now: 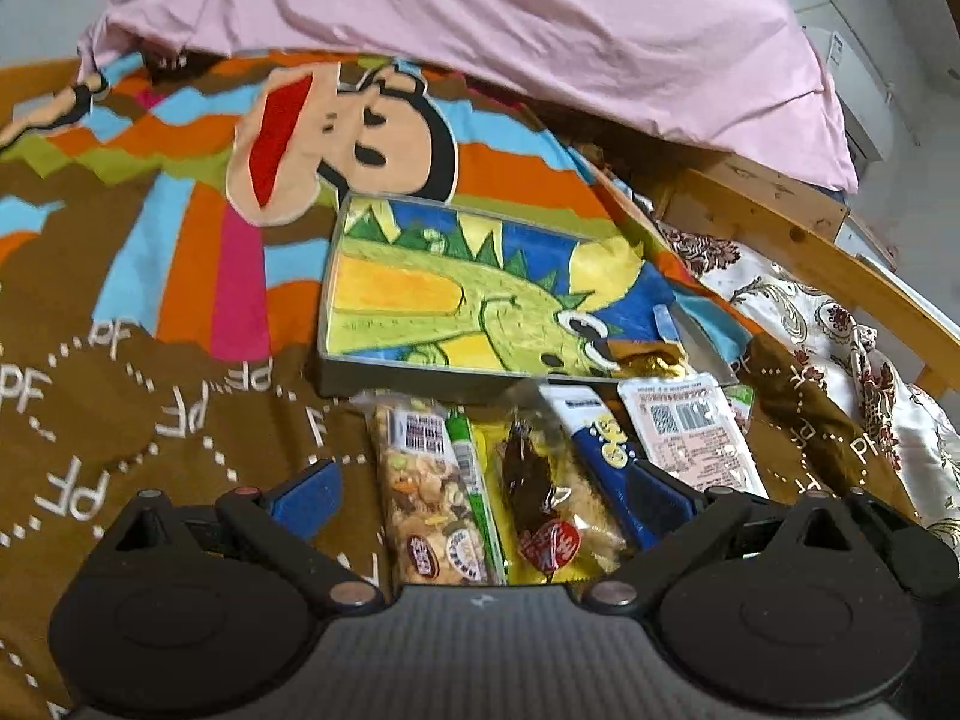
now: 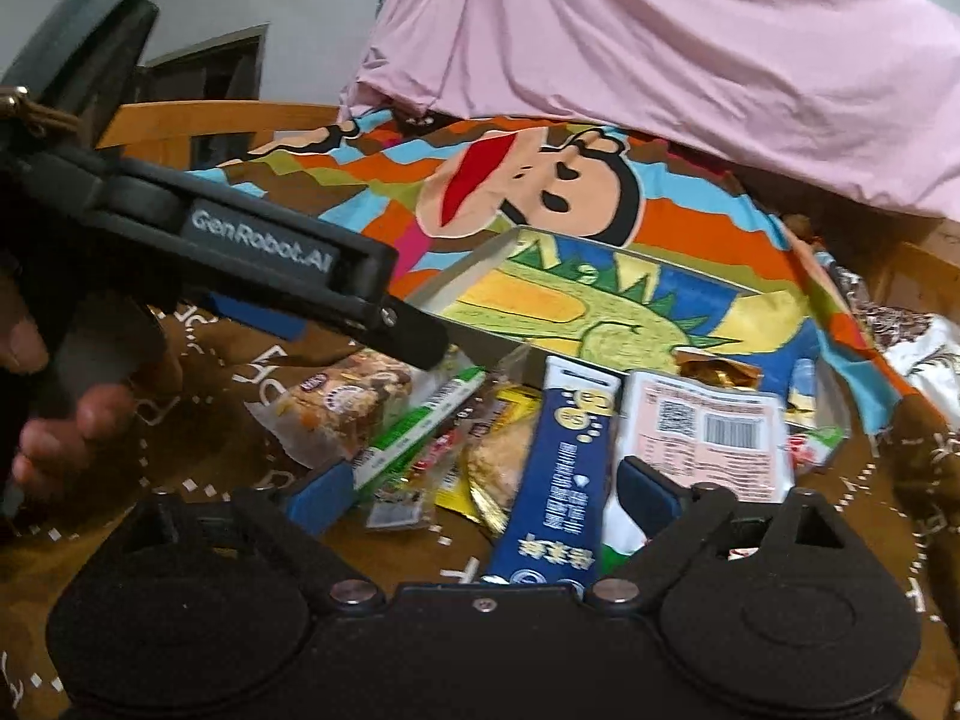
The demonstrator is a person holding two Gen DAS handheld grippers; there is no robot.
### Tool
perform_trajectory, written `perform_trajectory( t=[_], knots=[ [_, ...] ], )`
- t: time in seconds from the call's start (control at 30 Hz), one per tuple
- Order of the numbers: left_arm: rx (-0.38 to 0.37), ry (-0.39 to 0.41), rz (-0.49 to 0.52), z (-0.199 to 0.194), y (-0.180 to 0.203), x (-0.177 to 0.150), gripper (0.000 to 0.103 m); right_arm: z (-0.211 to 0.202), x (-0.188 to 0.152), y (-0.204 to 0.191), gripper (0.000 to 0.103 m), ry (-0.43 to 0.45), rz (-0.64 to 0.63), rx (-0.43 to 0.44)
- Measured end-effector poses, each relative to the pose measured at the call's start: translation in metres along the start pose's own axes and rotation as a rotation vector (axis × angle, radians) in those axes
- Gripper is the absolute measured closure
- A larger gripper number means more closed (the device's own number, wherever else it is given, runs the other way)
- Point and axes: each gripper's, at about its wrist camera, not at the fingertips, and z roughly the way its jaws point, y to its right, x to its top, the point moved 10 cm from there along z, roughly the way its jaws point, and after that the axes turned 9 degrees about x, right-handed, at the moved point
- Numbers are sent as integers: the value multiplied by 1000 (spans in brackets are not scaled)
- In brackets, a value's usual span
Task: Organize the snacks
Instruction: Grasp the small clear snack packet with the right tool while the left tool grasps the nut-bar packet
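Bedding fills both views: a brown cartoon-print bedspread (image 1: pixel 150 396) with a pink quilt (image 1: pixel 510 30) heaped behind it. On the bedspread sits a shallow tray (image 1: pixel 420 378) with a dinosaur picture, and just in front of it lies a loose row of snack packets.

From the left wrist view these are a nut bar (image 1: pixel 426 492), a thin green stick (image 1: pixel 474 480), a brown-and-yellow cake packet (image 1: pixel 540 504), a dark blue sachet (image 2: pixel 558 468) and a pink packet (image 2: pixel 708 444) lying barcode up. All look light, soft and crinkly, with slick film that may slide between pads. The stiffer nut bar and blue sachet are best pinched across their width at mid-length; the cake packet wants a gentle squeeze.

The left hand-held gripper (image 1: pixel 480 498) hangs wide open over the nut bar and cake, holding nothing. The right hand-held gripper (image 2: pixel 486 492) is likewise spread wide and empty, straddling the blue sachet.

A gold wrapper (image 1: pixel 651 363) at the tray's corner is half hidden, possibly inside it. Packets overlap, and motion blur smears the labels.
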Motion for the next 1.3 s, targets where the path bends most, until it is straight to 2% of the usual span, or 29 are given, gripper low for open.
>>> perform_trajectory(
  t=[0.17,0.27,0.3,0.5,0.63,0.7,0.77,0.87,0.9,1.07,1.3],
  knots=[
    [-42,-43,-58,7,-3,-4,8,8,-1,-11,30,-40,23,68],
    [-46,-58,-54,10,-4,-4,14,9,-2,-18,37,-48,12,90],
    [-46,-64,-51,11,-4,-5,19,10,-2,-20,42,-50,10,93],
    [-20,-114,-42,19,-8,-11,35,20,-9,-16,66,-95,92,105],
    [23,-135,-33,25,-14,-14,47,28,-10,-10,77,-100,170,119],
    [44,-146,-28,28,-17,-16,55,31,-9,-9,80,-92,185,124],
    [55,-159,-34,32,-19,-17,57,33,-7,-9,80,-83,186,124],
    [61,-166,-36,36,-21,-19,57,38,-5,-9,79,-75,191,128],
    [64,-168,-33,38,-21,-20,57,40,-5,-10,75,-74,190,125],
    [66,-171,-36,43,-21,-20,56,50,-4,-10,75,-64,186,124],
    [68,-168,-36,45,-21,-21,60,50,-2,-11,85,-62,186,118]
  ],
)
